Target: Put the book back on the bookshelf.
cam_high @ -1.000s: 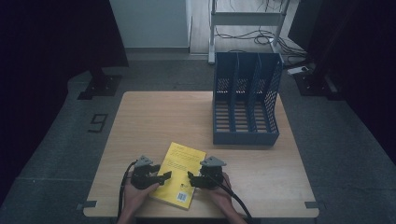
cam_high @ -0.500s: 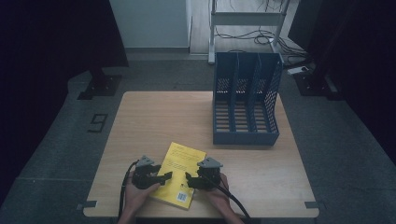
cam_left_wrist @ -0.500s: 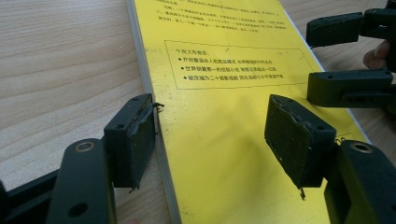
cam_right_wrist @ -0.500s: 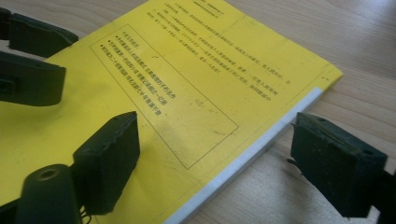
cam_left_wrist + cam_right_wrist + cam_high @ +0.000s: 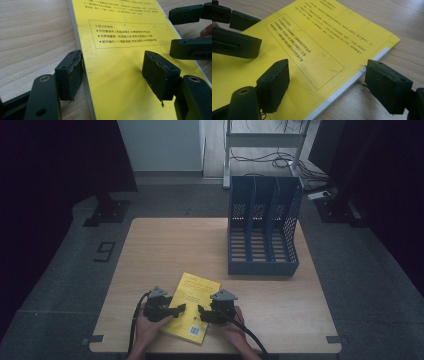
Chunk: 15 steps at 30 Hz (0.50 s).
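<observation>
Two hand-held grippers straddle a yellow book (image 5: pixel 192 306) lying flat near the 6 o'clock edge of the tabletop (image 5: pixel 165 250), well apart from the blue file rack (image 5: pixel 262 232) standing toward 1 o'clock. The left gripper (image 5: pixel 112 72) is spread wide, one jaw just beside the book's long edge on the wood, the other resting over the cover; nothing is pinched. The right gripper (image 5: pixel 334 85) mirrors it from the opposite side, one jaw over the cover, the other just beside the white page edge; its jaws have just been closing a little, with the book's edge between them but not clamped. The likely trouble from here: with the book flat on the wood, a jaw could skate across the glossy cover or push the book sideways instead of getting under its edge, or catch only the cover and splay the pages.
</observation>
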Tool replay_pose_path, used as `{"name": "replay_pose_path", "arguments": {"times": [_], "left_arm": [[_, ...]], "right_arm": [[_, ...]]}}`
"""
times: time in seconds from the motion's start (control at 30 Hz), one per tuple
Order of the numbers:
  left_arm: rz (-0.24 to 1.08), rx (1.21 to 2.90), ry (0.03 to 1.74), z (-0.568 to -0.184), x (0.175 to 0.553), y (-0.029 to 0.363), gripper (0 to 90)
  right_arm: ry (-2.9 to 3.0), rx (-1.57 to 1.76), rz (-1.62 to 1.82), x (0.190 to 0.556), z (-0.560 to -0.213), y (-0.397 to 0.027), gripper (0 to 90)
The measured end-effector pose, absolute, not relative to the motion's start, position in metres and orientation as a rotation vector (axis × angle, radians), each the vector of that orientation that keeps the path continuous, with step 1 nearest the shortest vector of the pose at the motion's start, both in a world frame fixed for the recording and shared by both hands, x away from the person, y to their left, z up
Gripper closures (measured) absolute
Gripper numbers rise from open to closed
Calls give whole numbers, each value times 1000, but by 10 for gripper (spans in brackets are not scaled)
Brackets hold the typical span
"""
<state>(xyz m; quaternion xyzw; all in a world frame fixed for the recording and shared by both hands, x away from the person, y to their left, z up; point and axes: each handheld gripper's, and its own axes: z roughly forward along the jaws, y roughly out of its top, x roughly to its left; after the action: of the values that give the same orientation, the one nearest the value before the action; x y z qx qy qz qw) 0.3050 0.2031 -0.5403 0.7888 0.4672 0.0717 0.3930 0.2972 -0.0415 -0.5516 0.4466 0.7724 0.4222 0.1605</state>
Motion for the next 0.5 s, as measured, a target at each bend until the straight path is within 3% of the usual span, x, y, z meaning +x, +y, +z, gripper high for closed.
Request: {"name": "replay_pose_path", "arguments": {"times": [0.5], "left_arm": [[229,2013,1220,-535,303,199,386]], "right_arm": [[2198,1287,1202,297,-552,-41,201]]}}
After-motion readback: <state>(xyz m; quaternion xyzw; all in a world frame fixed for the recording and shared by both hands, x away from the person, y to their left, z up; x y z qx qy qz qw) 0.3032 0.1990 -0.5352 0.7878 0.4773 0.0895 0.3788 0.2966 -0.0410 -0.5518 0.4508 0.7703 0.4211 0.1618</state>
